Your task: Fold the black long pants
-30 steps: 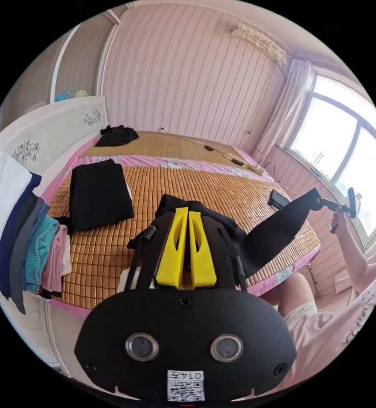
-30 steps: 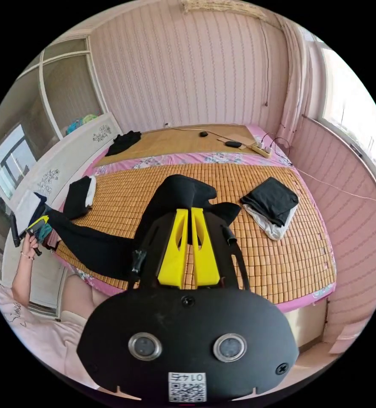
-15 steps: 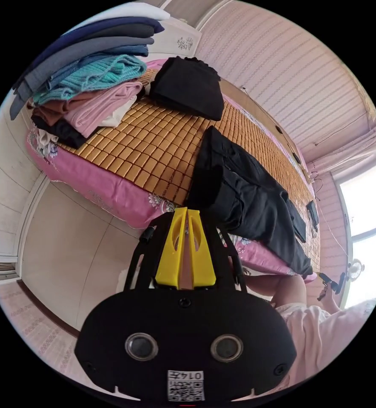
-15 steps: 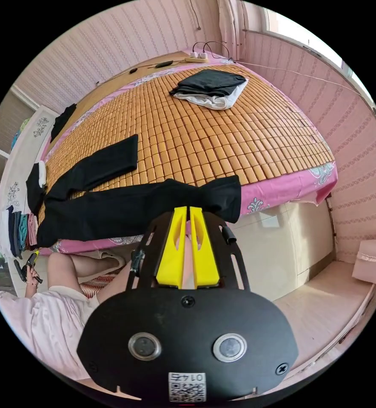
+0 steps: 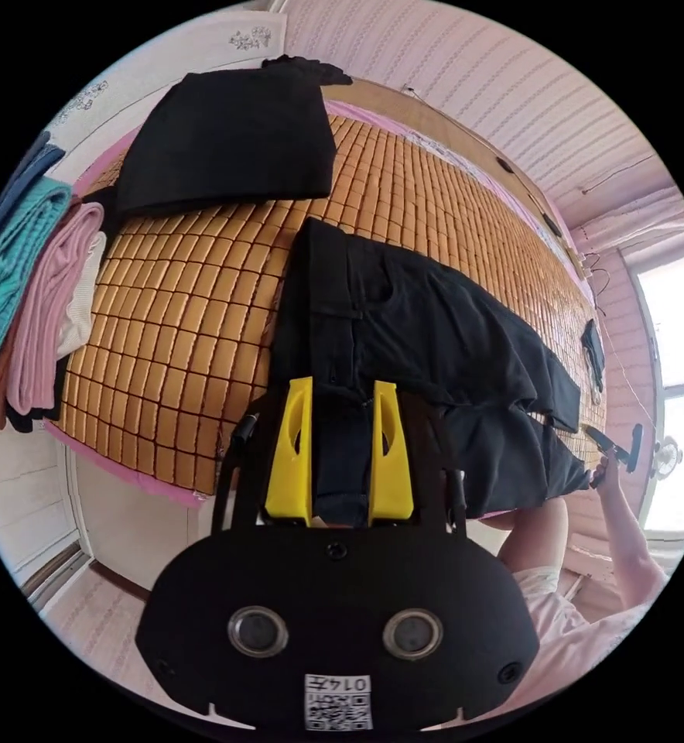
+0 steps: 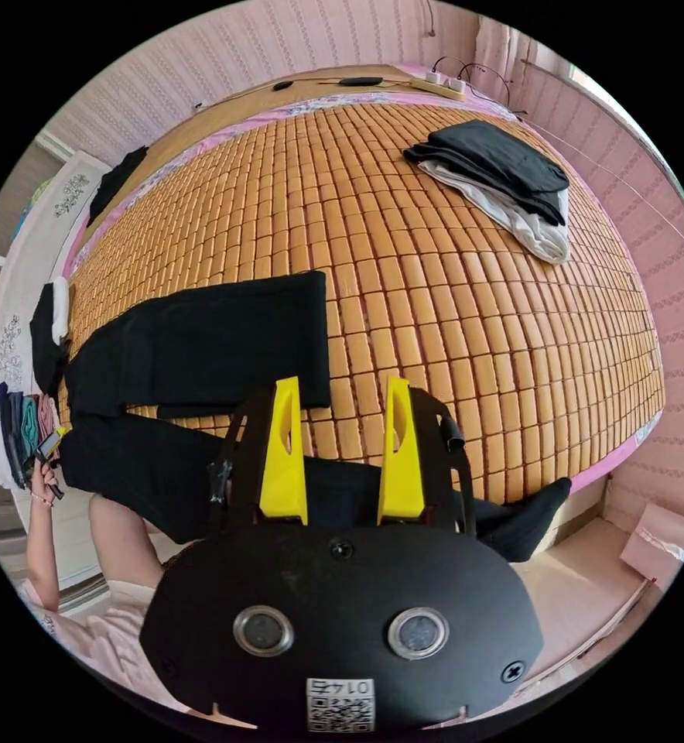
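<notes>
**Pink bedroom, bamboo-mat bed, pants laid out along the near edge**

Pink striped walls (image 6: 280,46) surround a bed with a bamboo tile mat (image 6: 435,309) over a pink flowered sheet (image 5: 125,476). Pale floor (image 6: 589,573) shows beside the bed in the right gripper view. A bright window (image 5: 678,402) sits at the edge of the left gripper view.

Black long pants (image 5: 435,333) lie flat along the near edge of the mat, waistband end by the left gripper (image 5: 341,449), leg ends toward the right gripper (image 6: 342,449). In the right gripper view one leg (image 6: 203,340) lies flat on the mat; the other leg's end (image 6: 535,518) hangs over the bed edge.

Left gripper jaws are spread, black fabric between them, not pinched. Right gripper jaws are spread wide over the mat and the pant leg, gripping nothing.

A folded black garment (image 5: 234,147) lies on the mat beyond the waistband. A stack of folded clothes (image 5: 32,309), teal, pink, white and navy, sits at the mat's corner. A black-and-white folded pile (image 6: 504,178) rests at the far side of the mat. Cables and a power strip (image 6: 442,77) lie at the far end. The person's arm (image 6: 40,542) and pink clothing (image 5: 589,642) show at the bed edge.
</notes>
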Available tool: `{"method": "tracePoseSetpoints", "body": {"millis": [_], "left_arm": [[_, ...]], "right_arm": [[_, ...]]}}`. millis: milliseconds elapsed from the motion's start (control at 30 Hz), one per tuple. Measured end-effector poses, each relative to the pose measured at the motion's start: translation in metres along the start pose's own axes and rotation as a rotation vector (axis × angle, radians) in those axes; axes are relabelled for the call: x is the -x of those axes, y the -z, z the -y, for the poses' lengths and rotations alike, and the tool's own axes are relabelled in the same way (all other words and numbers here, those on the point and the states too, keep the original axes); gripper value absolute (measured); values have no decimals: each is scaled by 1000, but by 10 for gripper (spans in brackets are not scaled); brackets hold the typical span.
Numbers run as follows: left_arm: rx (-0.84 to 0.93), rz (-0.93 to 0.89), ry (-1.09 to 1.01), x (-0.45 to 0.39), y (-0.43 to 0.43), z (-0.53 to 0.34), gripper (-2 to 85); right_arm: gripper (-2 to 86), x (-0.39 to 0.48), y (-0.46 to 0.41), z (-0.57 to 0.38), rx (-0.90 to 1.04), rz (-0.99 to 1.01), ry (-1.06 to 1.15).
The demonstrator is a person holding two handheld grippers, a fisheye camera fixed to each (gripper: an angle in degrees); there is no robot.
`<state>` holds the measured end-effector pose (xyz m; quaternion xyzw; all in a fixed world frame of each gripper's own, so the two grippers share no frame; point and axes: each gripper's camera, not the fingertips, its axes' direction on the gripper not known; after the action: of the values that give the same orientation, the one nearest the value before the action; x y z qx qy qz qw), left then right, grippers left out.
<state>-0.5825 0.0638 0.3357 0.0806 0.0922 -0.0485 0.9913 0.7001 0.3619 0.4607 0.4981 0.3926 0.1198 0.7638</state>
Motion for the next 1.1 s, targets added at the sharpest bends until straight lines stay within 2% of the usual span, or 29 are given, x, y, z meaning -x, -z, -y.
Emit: {"method": "tracePoseSetpoints", "body": {"millis": [67, 200, 333, 400, 467, 533, 600, 667, 767, 967, 1100], "left_arm": [[98, 68, -2, -7, -20, 11, 114], [85, 214, -144, -33, -26, 19, 82], [62, 175, -156, -36, -22, 18, 49], [65, 180, -156, -35, -22, 15, 49], [71, 193, -157, -35, -21, 12, 49], [65, 213, -130, -33, -18, 9, 51], [65, 194, -92, -29, -18, 9, 58], [67, 157, -64, -28, -18, 10, 67], [26, 179, -49, -36, -9, 16, 51], [-80, 158, -79, -59, 14, 40, 56], [-54, 169, -71, -80, -8, 72, 77]], "right_arm": [[77, 2, -9, 6, 24, 123, -17], [29, 1, -1, 9, -47, 186, -38], [17, 7, 41, 8, -225, 296, 59], [16, 34, 93, -4, -440, 401, 233], [18, 74, 127, -20, -529, 396, 450], [23, 119, 139, -36, -496, 413, 673], [39, 172, 107, -47, -271, 453, 816], [62, 199, 63, -58, -94, 337, 870], [109, 203, 21, -64, 60, 329, 814], [125, 155, 13, -20, -75, 212, 435], [139, 167, -17, 20, -49, 183, 357]]}}
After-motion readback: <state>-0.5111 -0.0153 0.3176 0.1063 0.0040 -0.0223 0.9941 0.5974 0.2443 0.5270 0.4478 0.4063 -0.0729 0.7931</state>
